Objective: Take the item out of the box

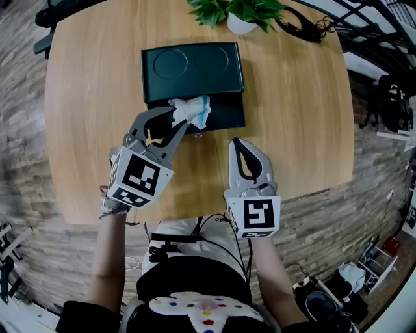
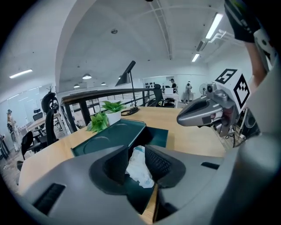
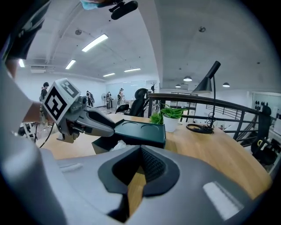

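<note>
Round-cornered wooden table (image 1: 305,117) on a brick-patterned floor (image 1: 23,130), with a potted plant (image 1: 242,14) at the far edge. Dark green box (image 1: 224,114), lid open. Left gripper (image 1: 177,121): jaws wide, crumpled white item (image 1: 193,109) between them, over the box. Right gripper (image 1: 239,144): jaws together, empty, above the tabletop.

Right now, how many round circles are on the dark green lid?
2. Both are pressed into the lid, side by side: the left circle and the right circle. None looks hidden.
</note>
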Motion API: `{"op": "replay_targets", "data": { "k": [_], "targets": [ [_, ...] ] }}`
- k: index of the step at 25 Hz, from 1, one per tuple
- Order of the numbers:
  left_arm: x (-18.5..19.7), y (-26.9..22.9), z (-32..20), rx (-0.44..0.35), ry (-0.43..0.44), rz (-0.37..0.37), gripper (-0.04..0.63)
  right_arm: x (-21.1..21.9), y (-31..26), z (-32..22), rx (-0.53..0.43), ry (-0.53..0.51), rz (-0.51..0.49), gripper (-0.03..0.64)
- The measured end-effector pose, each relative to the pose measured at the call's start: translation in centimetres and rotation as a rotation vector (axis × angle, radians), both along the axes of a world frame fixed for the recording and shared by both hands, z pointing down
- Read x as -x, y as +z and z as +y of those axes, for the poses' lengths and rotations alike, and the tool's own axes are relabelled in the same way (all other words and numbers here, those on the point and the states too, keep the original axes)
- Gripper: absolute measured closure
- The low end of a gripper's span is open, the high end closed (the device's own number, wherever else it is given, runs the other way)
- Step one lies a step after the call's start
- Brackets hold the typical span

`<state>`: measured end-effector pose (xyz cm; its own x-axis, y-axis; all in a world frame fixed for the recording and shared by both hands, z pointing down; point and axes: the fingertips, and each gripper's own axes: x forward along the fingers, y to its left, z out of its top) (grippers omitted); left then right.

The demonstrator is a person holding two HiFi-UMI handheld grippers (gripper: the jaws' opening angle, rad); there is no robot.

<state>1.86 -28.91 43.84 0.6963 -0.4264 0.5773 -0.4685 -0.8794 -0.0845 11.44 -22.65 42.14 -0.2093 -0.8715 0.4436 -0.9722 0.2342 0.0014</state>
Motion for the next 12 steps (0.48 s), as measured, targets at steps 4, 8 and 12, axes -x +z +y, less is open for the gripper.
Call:
{"op": "replay_targets", "data": {
  "k": [4,8,12],
  "targets": [
    [-1.3,1.7,0.1,0.025,0.058,-0.067,0.488,-0.8,-0.2,0.7,0.000,0.025,0.004,0.607],
    [-2.2,3.5,0.2,0.074,0.094,-0.117,0.488,-1.8,0.3,1.2,0.012,0.062,-0.008,0.609],
    [-2.6,4.9,-0.1,0.114,0.098,-0.179,0.489,-2.2,0.2,1.7,0.016,0.064,0.004,0.609]
  ]
}}
